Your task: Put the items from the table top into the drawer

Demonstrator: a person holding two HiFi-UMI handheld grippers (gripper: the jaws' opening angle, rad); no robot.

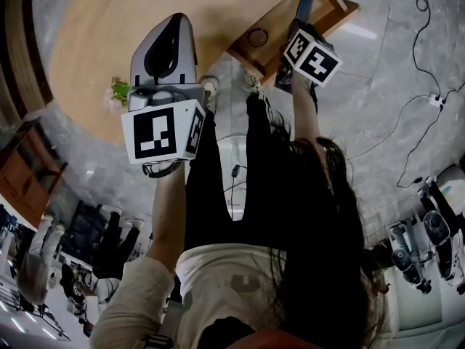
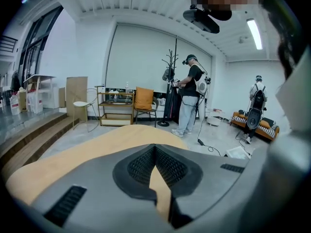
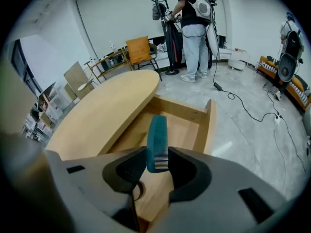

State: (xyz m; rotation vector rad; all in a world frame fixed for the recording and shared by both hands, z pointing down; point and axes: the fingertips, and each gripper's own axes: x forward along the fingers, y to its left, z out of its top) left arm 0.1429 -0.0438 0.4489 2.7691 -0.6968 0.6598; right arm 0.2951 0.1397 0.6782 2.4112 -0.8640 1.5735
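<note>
My right gripper (image 1: 304,11) (image 3: 158,153) is shut on a teal comb (image 3: 157,140) (image 1: 305,4), which stands on edge between the pads. It hangs over the open wooden drawer (image 1: 341,13) (image 3: 210,125) at the table's side. A dark ring-shaped thing (image 1: 257,36) (image 3: 137,191) lies on the drawer's floor. My left gripper (image 1: 176,22) (image 2: 155,149) is over the round wooden table top (image 1: 94,27) (image 2: 92,147); its tips meet with nothing between them. A small pink and green flower piece (image 1: 116,93) sits near the table's edge, left of that gripper.
The person's dark legs (image 1: 247,166) stand close to the table and drawer. Cables (image 1: 425,115) trail over the grey floor to the right. Another person (image 2: 187,101) (image 3: 194,28), a coat rack, chairs and a shelf stand far across the room.
</note>
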